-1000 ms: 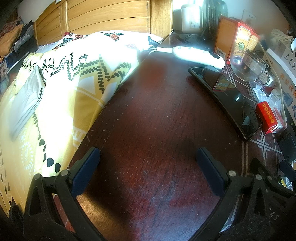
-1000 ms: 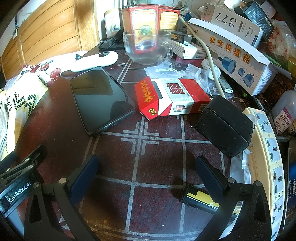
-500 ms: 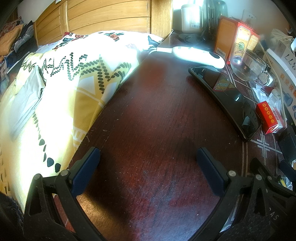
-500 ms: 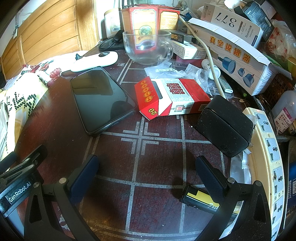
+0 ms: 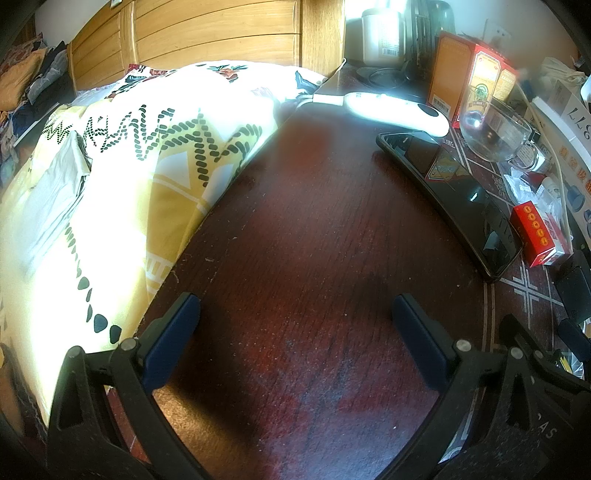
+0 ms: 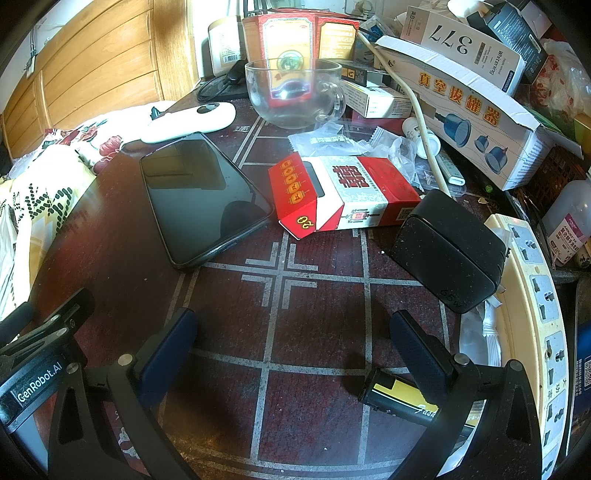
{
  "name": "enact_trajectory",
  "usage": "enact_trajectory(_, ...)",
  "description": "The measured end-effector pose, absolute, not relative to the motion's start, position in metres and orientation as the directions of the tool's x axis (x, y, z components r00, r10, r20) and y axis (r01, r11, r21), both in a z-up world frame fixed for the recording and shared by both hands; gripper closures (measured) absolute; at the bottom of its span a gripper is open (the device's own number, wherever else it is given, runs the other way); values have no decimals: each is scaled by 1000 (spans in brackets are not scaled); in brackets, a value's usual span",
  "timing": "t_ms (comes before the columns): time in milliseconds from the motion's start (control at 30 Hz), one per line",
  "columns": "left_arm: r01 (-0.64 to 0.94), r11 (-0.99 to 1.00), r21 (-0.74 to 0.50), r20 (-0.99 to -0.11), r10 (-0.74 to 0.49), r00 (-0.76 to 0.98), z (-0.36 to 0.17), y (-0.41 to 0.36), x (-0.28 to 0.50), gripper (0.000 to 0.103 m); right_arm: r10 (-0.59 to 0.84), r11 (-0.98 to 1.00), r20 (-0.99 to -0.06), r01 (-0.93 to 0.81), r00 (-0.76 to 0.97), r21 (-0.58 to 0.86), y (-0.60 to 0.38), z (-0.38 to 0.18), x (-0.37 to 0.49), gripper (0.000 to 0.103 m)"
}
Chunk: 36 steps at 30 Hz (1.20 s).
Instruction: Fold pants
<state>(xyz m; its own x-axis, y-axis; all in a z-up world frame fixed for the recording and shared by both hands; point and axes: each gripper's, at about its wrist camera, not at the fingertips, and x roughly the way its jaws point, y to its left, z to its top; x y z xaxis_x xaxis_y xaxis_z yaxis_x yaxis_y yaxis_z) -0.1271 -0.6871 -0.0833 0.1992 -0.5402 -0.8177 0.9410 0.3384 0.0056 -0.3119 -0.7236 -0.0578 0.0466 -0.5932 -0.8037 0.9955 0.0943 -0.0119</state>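
Bedding in yellow and white lies left of the dark table, grey pants on it. Both the left hand-held gripper and right hand-held gripper gape apart, empty, near a phone.

A dark wooden table holds a black phone lying flat, with a red and white carton just beside it and a glass cup further back. A white remote lies near the phone's far end, and a black charger block sits next to a cream power strip. A yellow patterned quilt presses against the table's left edge, below a wooden headboard.
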Motion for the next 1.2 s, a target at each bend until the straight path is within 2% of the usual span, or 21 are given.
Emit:
enact_trajectory(1100,946,326,5,-824,-534,188,-83,-689,-127,0,-595,94,-802,995,47,-12,-724,-58,-312,0)
enact_trajectory(1200,955,297,4,-833,-528,168,-80,-687,-126,0,-581,162,-809,987,85,-13,-726,-58,-309,0)
